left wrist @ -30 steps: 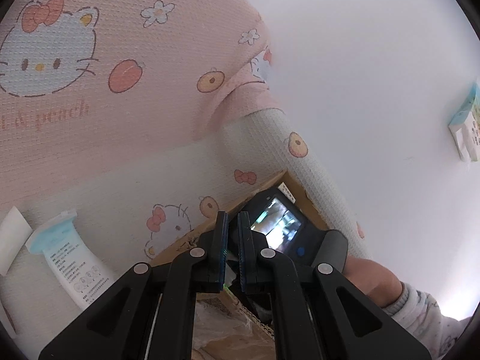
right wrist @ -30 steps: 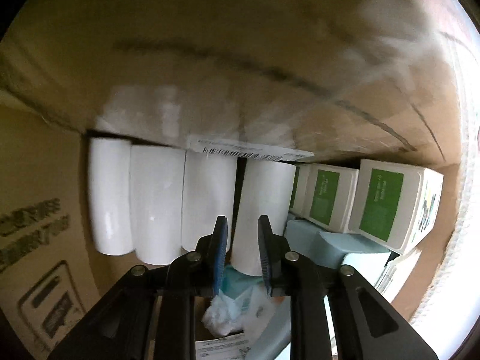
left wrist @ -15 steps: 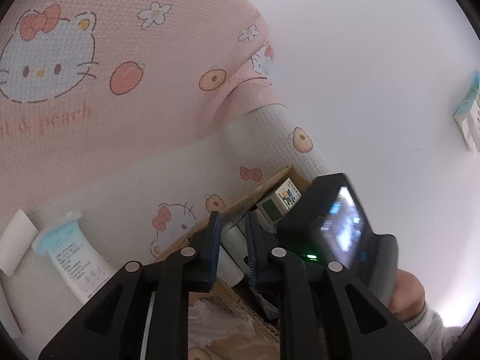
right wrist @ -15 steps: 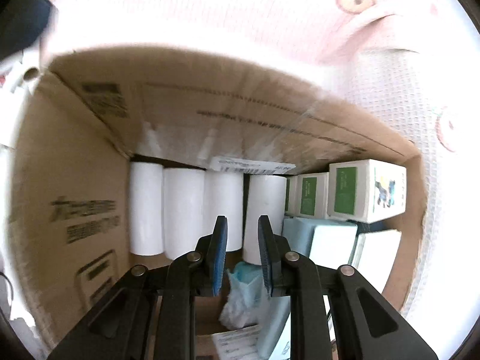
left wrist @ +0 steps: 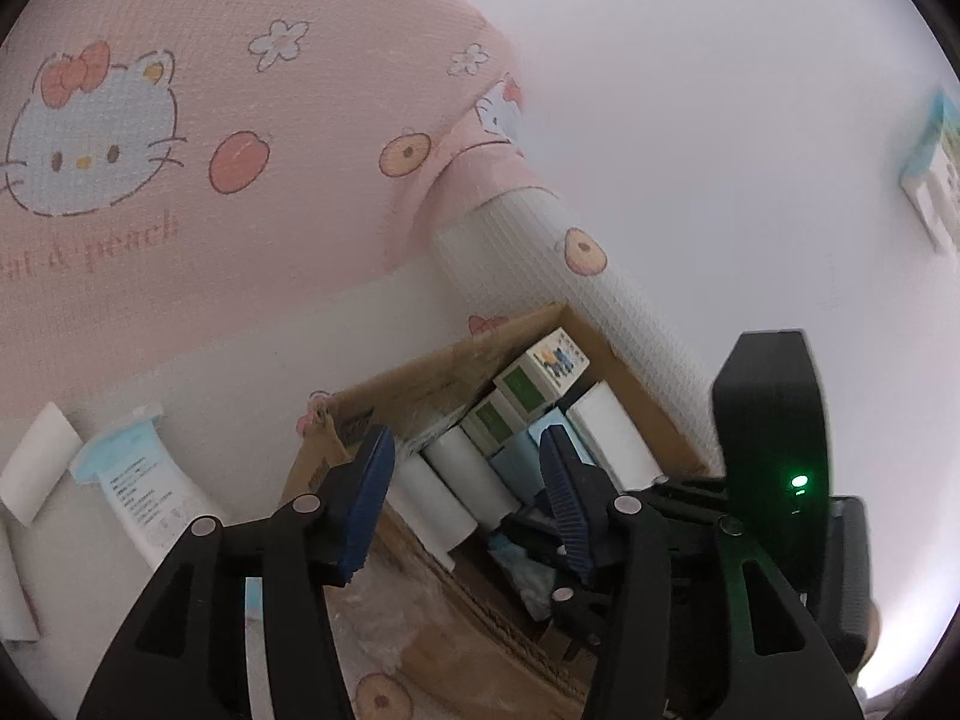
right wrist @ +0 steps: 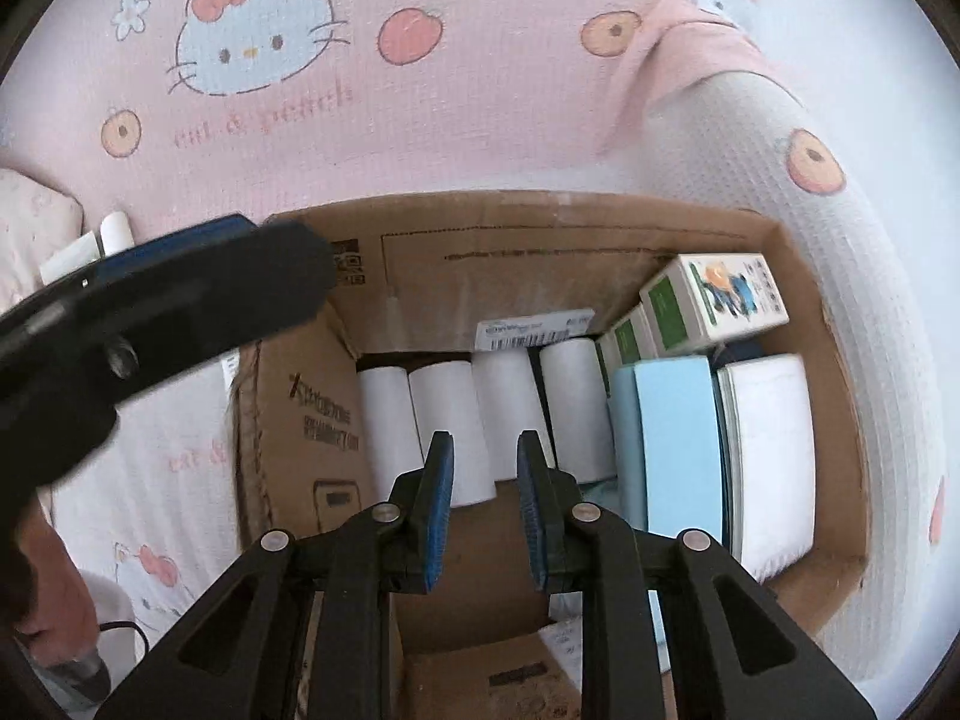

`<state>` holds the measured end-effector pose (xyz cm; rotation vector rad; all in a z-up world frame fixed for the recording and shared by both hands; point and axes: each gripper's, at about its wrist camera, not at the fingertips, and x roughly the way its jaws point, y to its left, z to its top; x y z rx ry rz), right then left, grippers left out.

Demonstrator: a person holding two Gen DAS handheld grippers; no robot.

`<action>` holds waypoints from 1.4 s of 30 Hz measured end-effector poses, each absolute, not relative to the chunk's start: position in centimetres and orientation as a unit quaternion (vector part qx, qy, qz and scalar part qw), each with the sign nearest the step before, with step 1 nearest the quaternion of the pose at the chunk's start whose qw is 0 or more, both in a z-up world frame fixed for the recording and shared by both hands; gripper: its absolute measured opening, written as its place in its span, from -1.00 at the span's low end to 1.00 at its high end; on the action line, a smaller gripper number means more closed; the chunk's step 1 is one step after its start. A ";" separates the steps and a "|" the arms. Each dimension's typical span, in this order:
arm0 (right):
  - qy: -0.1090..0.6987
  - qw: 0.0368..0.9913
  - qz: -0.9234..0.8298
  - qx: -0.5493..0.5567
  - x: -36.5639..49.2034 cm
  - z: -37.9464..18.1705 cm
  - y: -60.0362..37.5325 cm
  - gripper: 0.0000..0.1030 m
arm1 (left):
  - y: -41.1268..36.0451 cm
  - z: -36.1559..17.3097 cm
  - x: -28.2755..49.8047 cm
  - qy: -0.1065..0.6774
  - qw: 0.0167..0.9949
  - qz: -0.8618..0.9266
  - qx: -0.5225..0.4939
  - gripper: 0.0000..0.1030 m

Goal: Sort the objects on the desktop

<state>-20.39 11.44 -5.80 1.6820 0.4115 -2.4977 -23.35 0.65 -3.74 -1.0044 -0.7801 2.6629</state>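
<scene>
An open cardboard box (right wrist: 540, 252) is seen from above on a pink-and-white cartoon-cat blanket (right wrist: 420, 120). Four white paper rolls (right wrist: 447, 414) are lined up side by side in it, with green-and-white cartons (right wrist: 714, 300), a light-blue pack (right wrist: 675, 432) and a white pack (right wrist: 771, 450) beside them. The right hand-held gripper (right wrist: 483, 510) is held above the rolls, nothing between its narrowly parted fingers.

"cat & peach" on pink blanket (right wrist: 480, 120), barcode label (right wrist: 534, 329) on cardboard box (right wrist: 480, 252)

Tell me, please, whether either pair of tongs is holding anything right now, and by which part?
Nothing is held. The left tongs have just been opening and are empty; the right tongs hang nearly closed and empty above the cardboard box.
</scene>
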 end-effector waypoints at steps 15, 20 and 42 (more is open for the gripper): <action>0.136 0.036 -0.838 0.528 -16.9 -4.1 12.9 -0.07 | 6.0 -1.4 -22.0 -0.076 0.012 0.887 -0.455 0.37; 0.151 0.024 -0.844 0.514 -16.4 -3.5 12.9 0.22 | 6.8 -1.0 -21.1 -0.064 -0.012 0.879 -0.473 0.40; 0.189 0.041 -0.858 0.475 -12.8 -1.0 12.6 0.27 | 9.3 1.0 -19.9 -0.016 -0.010 0.885 -0.466 0.58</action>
